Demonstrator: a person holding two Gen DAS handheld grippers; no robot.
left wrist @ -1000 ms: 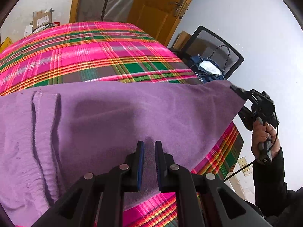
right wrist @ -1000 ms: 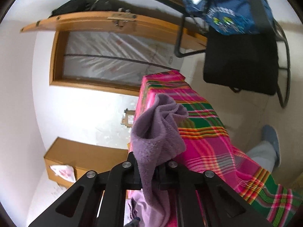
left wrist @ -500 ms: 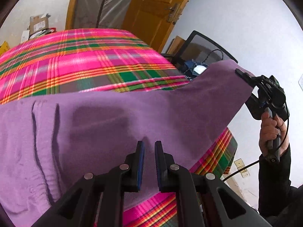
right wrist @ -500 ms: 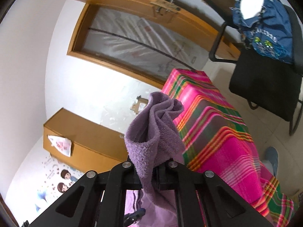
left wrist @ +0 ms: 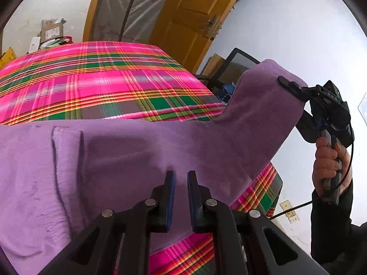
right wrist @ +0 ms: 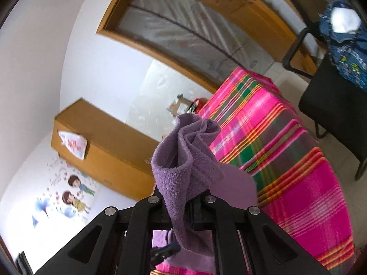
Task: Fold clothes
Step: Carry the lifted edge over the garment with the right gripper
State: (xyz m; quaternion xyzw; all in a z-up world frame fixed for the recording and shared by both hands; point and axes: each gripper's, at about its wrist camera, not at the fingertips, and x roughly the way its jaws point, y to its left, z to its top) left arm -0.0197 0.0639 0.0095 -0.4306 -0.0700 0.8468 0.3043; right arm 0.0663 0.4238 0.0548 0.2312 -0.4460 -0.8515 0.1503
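Observation:
A purple fleece garment [left wrist: 142, 151] lies spread over a table with a pink plaid cloth [left wrist: 98, 84]. My left gripper [left wrist: 181, 176] is low over the garment's near edge, its jaws a narrow gap apart with no cloth clearly between them. My right gripper [left wrist: 284, 82], seen in the left wrist view, is shut on the garment's right corner and holds it raised high above the table's right end. In the right wrist view the bunched purple corner [right wrist: 185, 160] sticks up from between the right gripper's [right wrist: 183, 206] jaws.
A black chair [right wrist: 339, 100] with a blue bag [right wrist: 346, 55] stands past the table's right end. A wooden door [left wrist: 190, 20] and a plastic-covered doorway [left wrist: 126, 11] are behind the table. A wooden cabinet [right wrist: 103, 146] stands by the wall. Boxes [left wrist: 50, 32] sit at the far left.
My right gripper has lifted the garment's corner higher and swung it over the table. The left gripper has stayed in place over the near edge.

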